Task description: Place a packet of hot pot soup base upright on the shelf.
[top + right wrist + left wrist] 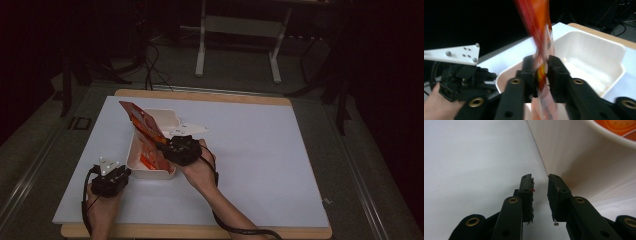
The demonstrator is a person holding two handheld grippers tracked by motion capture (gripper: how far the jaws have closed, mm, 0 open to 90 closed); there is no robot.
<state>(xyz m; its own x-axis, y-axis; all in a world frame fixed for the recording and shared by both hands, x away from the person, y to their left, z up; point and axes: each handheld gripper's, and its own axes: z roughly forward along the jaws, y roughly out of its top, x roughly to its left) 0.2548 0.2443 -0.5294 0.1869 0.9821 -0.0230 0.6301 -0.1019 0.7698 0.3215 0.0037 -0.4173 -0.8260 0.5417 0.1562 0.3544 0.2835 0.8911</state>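
So the left tool [121, 174] sits near the bench's [260, 150] front-left corner, and its tips are right up against the outer wall of the white tub [134, 150] at the tub's near-left corner. In the left gripper view the two pads [527, 192] stand a small gap apart with nothing at all between them, just bare bench surface below and the tub wall rising to the right. So it's open, only narrowly, gripping nothing. Whether the right-hand pad actually touches the tub wall I can't tell, it's super close though.

The tub itself stands on the left half of the bench, long side running front to back.

Then the right tool [162, 145] is over the tub's right rim, reaching in from the right. It has the orange packet [147, 131] between its pads [554, 72], about midway down the packet. The packet stands tilted, its top leaning toward the bench's far-left corner, its bottom end down inside the tub. It's blurred in the right gripper view, but the pads look pressed on both sides of it.
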